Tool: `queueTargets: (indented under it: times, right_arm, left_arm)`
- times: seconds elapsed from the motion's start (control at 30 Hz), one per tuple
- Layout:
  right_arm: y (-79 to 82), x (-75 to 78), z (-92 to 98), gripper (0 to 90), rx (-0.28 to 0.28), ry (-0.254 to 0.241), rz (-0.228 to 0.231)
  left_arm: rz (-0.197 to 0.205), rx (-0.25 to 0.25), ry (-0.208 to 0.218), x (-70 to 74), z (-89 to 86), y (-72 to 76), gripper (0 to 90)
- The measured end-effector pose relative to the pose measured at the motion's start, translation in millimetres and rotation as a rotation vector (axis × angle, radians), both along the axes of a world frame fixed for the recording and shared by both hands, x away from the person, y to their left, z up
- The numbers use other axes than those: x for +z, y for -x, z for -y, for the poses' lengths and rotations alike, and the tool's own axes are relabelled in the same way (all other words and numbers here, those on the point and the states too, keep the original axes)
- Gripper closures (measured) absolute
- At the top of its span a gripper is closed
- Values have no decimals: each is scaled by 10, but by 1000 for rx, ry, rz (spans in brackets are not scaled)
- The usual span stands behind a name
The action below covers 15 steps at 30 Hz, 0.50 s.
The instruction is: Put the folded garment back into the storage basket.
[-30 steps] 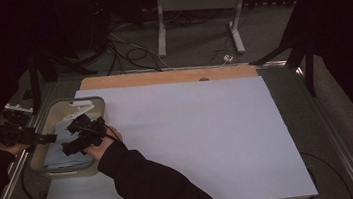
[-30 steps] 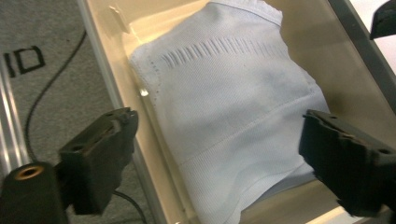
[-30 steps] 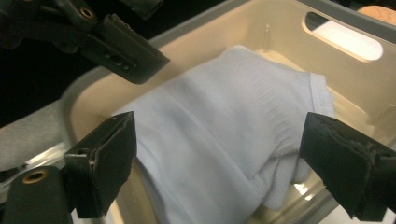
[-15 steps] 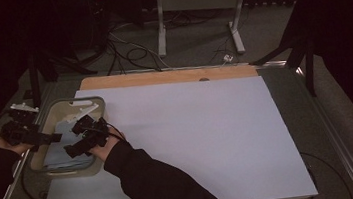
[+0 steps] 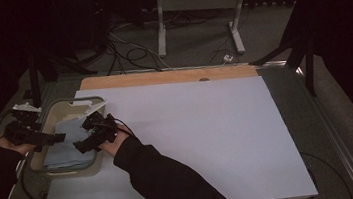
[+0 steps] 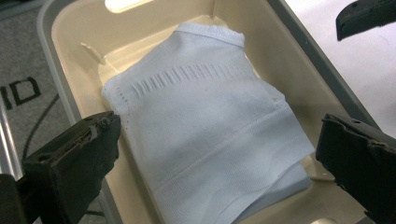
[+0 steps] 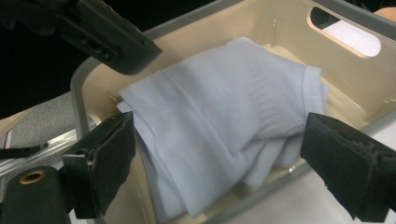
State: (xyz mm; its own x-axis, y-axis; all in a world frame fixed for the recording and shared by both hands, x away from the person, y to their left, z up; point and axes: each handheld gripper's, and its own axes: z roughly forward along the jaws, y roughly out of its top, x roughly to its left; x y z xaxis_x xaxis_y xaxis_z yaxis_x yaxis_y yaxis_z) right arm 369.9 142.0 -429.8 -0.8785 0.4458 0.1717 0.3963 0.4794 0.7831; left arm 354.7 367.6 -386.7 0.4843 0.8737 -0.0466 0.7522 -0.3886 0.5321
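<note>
**High view: two open grippers wait over a folded cloth in a bin**

High view shows a cream plastic bin point(image 5: 95, 104) at the left edge of the white surface point(image 5: 209, 141). A folded pale blue knit cloth point(image 5: 66, 142) lies inside it. It looks like a small garment with ribbed bands, but I cannot tell which kind.

The left gripper point(image 5: 50, 139) comes in over the bin's left rim. The right gripper point(image 5: 84, 141) comes in from the side by the white surface. They point toward each other, so each one faces its own side of the cloth.

In the left gripper view, the left gripper's fingers point(image 6: 79, 158) stand wide apart and have just been opening. The cloth point(image 6: 210, 135) lies between them, but they do not press on it. It rests flat on the bin's floor point(image 6: 140, 32), so nothing is holding it up.

In the right gripper view, the right gripper's fingers point(image 7: 107, 158) are spread wide too, one on each side of the cloth point(image 7: 219, 121), and hold nothing. One finger hangs near the rim point(image 7: 79, 93). The other gripper's finger point(image 7: 107, 32) shows dark at the top.

The cloth is folded small so it fits the bin. It is soft and floppy, so I think two grippers are used, one for each side. That way it may stay neat if it is lifted.
</note>
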Motion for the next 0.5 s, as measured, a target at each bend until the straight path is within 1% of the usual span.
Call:
queueTargets:
  times: [0.03,0.1,0.17,0.2,0.23,0.27,0.33,0.4,0.43,0.47,0.5]
  right_arm:
    - [-3,4,21,104,-6,4,4]
    - [-33,-3,74,104,13,-4,15]
    - [-50,-3,117,104,15,-12,14]
    - [-54,2,133,104,18,-6,11]
    - [-64,3,159,104,22,1,28]
    - [-67,6,175,104,27,0,32]
    - [-76,21,216,104,31,10,47]
    - [-90,28,248,104,28,14,49]
    - [-123,41,311,104,22,13,49]
    - [-138,45,338,104,19,18,52]
    - [-154,51,378,105,12,13,49]
  left_arm:
    - [3,-9,-1,4,20,5,4]
    - [9,-10,-10,10,44,7,3]
    - [1,-11,7,25,62,6,3]
    - [1,-11,7,25,62,6,3]
    - [15,-16,11,47,81,10,3]
    - [22,-20,17,61,95,14,3]
    - [33,-28,15,87,120,27,3]
    - [33,-33,17,96,128,33,3]
    - [37,-51,36,118,151,52,3]
    - [37,-51,36,118,151,52,3]
    - [46,-74,49,140,180,79,3]
